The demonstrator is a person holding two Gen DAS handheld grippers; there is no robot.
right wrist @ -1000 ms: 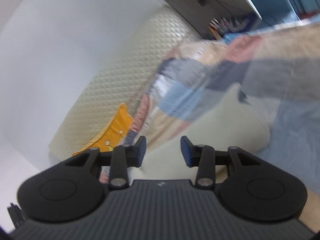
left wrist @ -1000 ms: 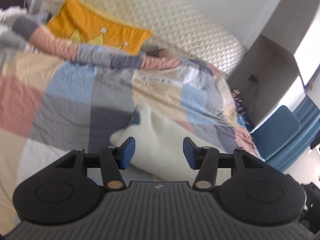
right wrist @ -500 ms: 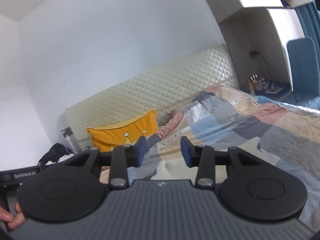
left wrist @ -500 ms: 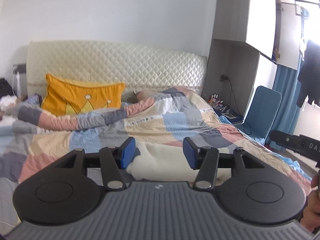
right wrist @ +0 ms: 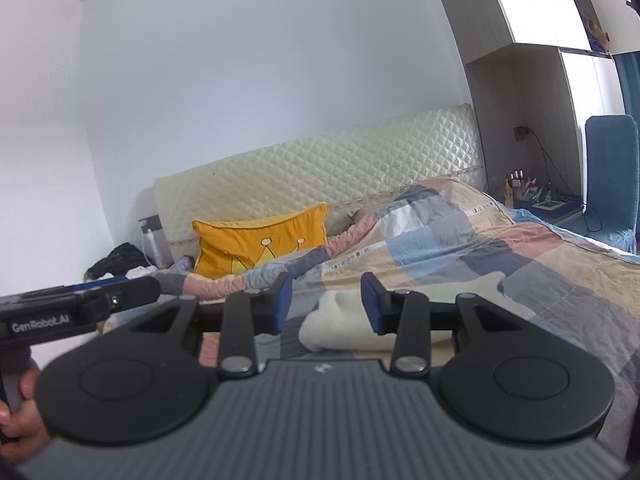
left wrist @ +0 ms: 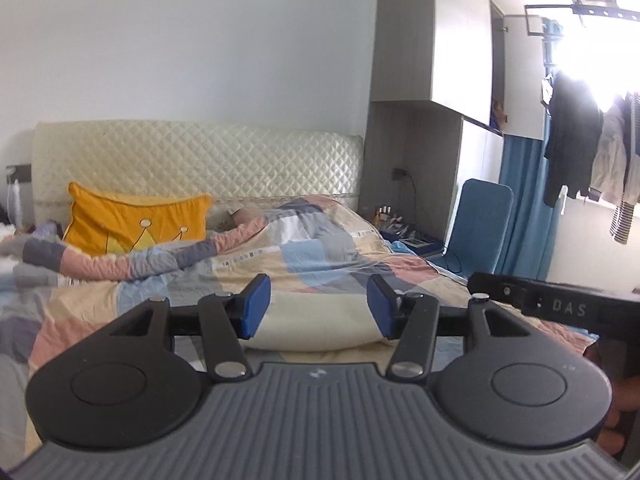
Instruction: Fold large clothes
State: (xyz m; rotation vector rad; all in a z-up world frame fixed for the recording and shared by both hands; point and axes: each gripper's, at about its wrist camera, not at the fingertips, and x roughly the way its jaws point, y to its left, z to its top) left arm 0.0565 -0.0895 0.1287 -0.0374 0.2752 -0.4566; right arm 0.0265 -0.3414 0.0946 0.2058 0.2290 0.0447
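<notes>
A cream-white garment (left wrist: 316, 322) lies in a folded bundle on the patchwork quilt (left wrist: 336, 256) of the bed; in the right wrist view the garment (right wrist: 340, 320) sits just past the fingers. My left gripper (left wrist: 318, 306) is held up over the bed's near edge, open, blue pads apart with nothing between them. My right gripper (right wrist: 326, 302) is likewise raised and open, holding nothing. Both point nearly level toward the headboard. The garment lies well below and beyond both sets of fingertips.
An orange crown pillow (left wrist: 136, 222) leans on the quilted headboard (left wrist: 200, 160). A blue chair (left wrist: 478, 224) and a cluttered bedside shelf (left wrist: 400, 232) stand right of the bed. Clothes (left wrist: 588, 152) hang by the window. The other gripper's body (left wrist: 560, 308) and a hand (right wrist: 20, 432) show at the frame edges.
Both grippers rose and backed away from the white garment and rolled upright, so the view went from close over the bed to the whole room. Jaw gaps stayed the same.
</notes>
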